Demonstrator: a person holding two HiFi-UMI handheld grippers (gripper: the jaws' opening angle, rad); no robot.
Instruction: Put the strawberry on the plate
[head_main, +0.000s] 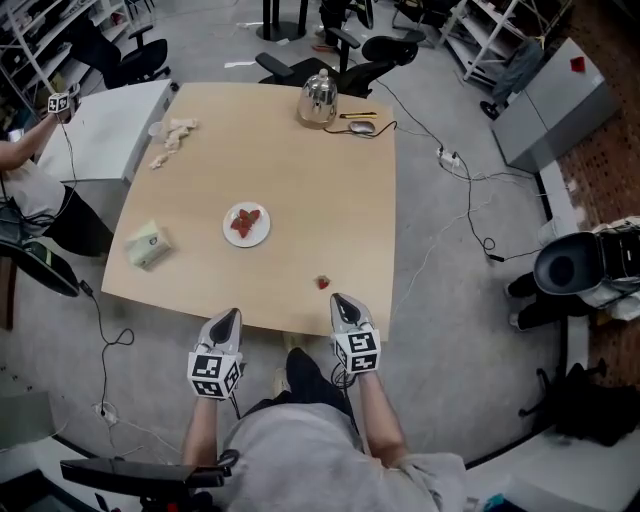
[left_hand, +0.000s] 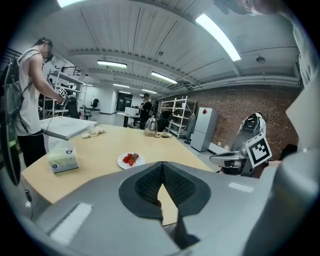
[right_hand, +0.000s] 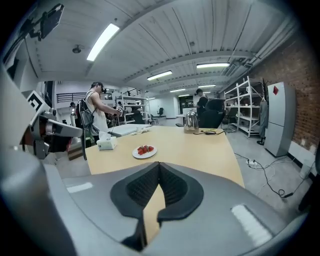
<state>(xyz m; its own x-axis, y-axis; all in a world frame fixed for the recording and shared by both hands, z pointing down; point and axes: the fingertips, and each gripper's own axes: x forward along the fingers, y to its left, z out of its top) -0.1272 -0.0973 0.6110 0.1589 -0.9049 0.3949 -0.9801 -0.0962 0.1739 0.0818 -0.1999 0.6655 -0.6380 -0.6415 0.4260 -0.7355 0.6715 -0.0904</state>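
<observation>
Lying just beyond the right gripper (head_main: 337, 298) — fingers closed and empty, as on the left gripper (head_main: 233, 313) — the strawberry (head_main: 323, 283) sits nearer it.

Plainly a lab or open workshop, not a home. Bare brick wall (left_hand: 220, 107), exposed ceiling with strip lights (right_hand: 102, 42), metal shelving (right_hand: 250, 107) along the sides, office chairs (head_main: 375, 50), cables (head_main: 470, 190) trailing over grey floor (head_main: 450, 330) (a power strip (head_main: 448, 157) among them), one big wooden table (head_main: 300, 170) mid-room.
</observation>
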